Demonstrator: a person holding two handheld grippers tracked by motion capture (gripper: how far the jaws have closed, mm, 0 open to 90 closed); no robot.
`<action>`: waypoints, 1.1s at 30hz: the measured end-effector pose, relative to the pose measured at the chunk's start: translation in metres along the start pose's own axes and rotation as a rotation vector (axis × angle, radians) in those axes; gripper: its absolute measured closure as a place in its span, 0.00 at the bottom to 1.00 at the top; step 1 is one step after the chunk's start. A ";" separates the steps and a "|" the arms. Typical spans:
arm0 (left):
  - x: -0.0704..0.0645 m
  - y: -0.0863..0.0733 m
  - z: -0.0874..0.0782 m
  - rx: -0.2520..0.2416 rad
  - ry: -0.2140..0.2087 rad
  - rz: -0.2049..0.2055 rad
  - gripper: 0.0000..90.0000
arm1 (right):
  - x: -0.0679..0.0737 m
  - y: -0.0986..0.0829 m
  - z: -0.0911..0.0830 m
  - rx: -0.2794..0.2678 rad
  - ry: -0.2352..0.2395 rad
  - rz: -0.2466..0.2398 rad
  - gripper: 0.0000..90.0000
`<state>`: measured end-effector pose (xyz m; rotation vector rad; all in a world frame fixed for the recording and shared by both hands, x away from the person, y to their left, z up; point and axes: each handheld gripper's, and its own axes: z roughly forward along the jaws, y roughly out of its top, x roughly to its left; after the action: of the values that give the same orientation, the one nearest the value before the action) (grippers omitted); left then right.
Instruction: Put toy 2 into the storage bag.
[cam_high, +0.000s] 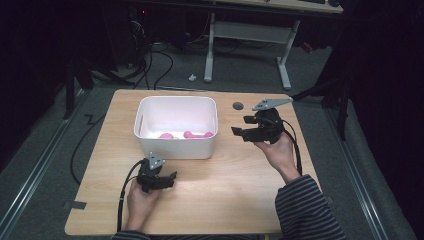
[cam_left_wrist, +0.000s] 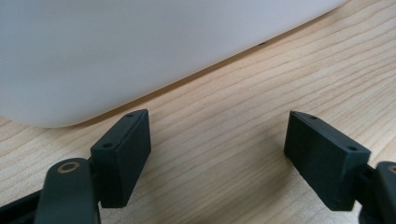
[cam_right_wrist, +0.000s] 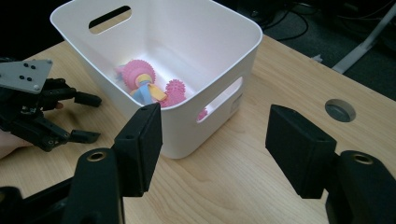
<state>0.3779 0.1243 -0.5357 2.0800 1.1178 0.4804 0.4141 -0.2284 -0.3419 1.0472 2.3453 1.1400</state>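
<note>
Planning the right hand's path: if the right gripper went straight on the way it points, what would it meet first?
Most likely the near wall of the white bin, by its handle slot; the right gripper has open jaws aimed there.

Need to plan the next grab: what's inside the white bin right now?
Inside the white bin lies a pink spiky toy with yellow and blue parts at its middle. The bin's near wall hides the toy's lower end and part of the floor.

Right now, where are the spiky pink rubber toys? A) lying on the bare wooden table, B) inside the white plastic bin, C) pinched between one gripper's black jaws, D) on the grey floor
B: the spiky pink rubber toys lie on the bottom of the white plastic bin, and both grippers are open with nothing between the jaws.
</note>
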 end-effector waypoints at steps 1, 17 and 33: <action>0.000 0.000 0.000 0.000 0.000 0.000 0.26 | -0.001 -0.001 -0.003 -0.004 -0.003 0.000 0.40; 0.000 0.000 0.000 -0.001 0.000 -0.001 0.26 | -0.012 -0.031 -0.046 -0.056 -0.065 0.054 0.41; 0.000 0.000 0.000 -0.001 0.003 -0.004 0.26 | -0.016 -0.064 -0.080 -0.119 -0.099 0.081 0.41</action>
<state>0.3784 0.1241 -0.5358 2.0767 1.1238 0.4823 0.3497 -0.3097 -0.3426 1.1372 2.1493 1.2124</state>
